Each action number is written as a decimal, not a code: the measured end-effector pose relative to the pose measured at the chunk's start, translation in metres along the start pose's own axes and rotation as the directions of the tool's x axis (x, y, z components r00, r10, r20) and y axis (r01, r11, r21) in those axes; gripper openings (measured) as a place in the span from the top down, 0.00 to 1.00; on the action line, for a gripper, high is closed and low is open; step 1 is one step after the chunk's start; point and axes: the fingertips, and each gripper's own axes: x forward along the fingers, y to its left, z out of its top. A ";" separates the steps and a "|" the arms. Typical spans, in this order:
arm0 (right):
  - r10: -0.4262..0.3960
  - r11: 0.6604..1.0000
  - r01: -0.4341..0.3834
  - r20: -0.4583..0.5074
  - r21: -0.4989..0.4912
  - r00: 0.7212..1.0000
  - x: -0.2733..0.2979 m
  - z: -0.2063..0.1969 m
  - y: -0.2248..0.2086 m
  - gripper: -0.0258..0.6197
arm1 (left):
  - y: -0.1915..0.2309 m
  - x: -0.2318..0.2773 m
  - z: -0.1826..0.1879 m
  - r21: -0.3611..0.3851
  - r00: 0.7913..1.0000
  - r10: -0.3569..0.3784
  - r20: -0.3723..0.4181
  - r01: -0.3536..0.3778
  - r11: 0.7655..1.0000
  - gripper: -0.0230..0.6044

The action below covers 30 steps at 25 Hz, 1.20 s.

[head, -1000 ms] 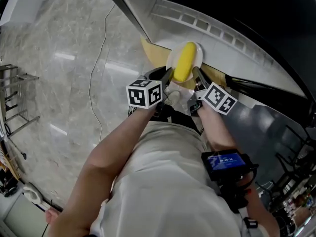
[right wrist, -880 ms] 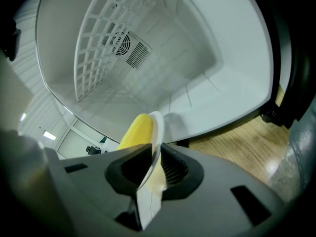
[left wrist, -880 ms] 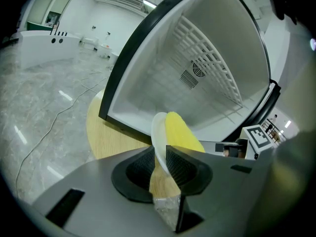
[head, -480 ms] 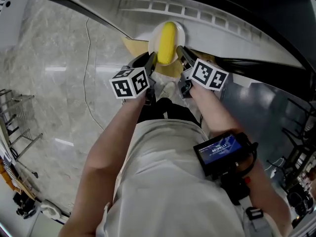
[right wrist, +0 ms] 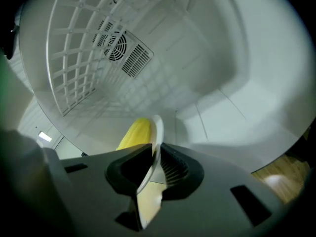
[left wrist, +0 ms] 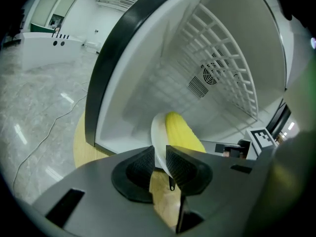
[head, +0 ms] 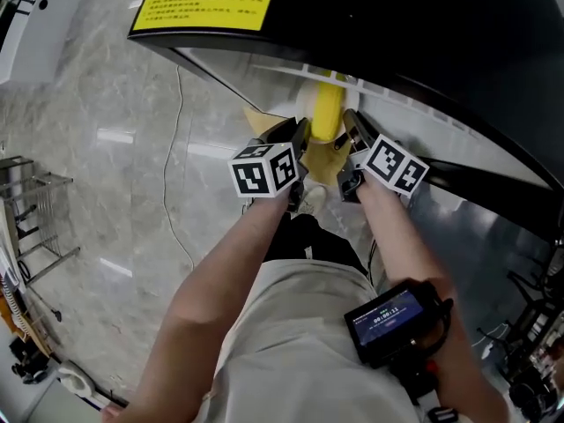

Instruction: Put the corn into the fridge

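Carrying the corn [head: 327,111] in on a white plate [left wrist: 158,135], so neither gripper touches the cob itself. The left gripper [head: 298,136] has its fingers clamped on the plate's rim at 9 o'clock, and the right gripper [head: 351,131] has its fingers clamped on the rim at 3 o'clock. Both gripper views show the thin rim pinched edge-on between the dark pads. In the head view the cob is at 12 o'clock from the two grippers, right at the mouth of the fridge [left wrist: 148,88], just under its black upper edge. The plate isn't set down on anything yet, as far as I can tell.

My guess on handling: the cob looks light and firm, but it's round and loose on a smooth plate, so it'll roll if the plate tips. The plate is stiff, glossy and probably breakable, and the hold on that thin rim is pretty shallow. I'd keep both sides level, grip opposite edges like here, and go in slowly. If I had to grab the corn directly, I'd take it across the middle.

Counts:
- one cob
- one plate
- two grippers, both busy
- one white wire shelf [right wrist: 74,53] inside the fridge, towards 11 o'clock in the right gripper view
- one vent [right wrist: 134,60] on the back wall
- one yellow label [head: 207,3] on the black top, at 11 o'clock in the head view
- one cable [head: 180,157] trailing across the marble floor [head: 79,166], at 9 o'clock
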 end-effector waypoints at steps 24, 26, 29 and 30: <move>-0.241 0.968 0.244 0.060 -0.054 0.969 0.019 0.030 -0.042 0.87 | -0.004 0.067 0.010 0.190 0.989 0.131 -0.066 -0.117 0.975 0.84; -0.257 0.963 0.260 0.057 -0.065 0.965 0.019 0.032 -0.044 0.87 | -0.006 0.070 0.010 0.200 0.988 0.133 -0.073 -0.116 0.973 0.84; -0.281 0.955 0.284 0.046 -0.083 0.959 0.020 0.033 -0.048 0.87 | -0.009 0.074 0.009 0.222 0.988 0.129 -0.090 -0.106 0.969 0.84; -0.287 0.953 0.289 0.038 -0.091 0.957 0.020 0.033 -0.048 0.87 | -0.009 0.074 0.009 0.232 0.987 0.127 -0.098 -0.101 0.967 0.84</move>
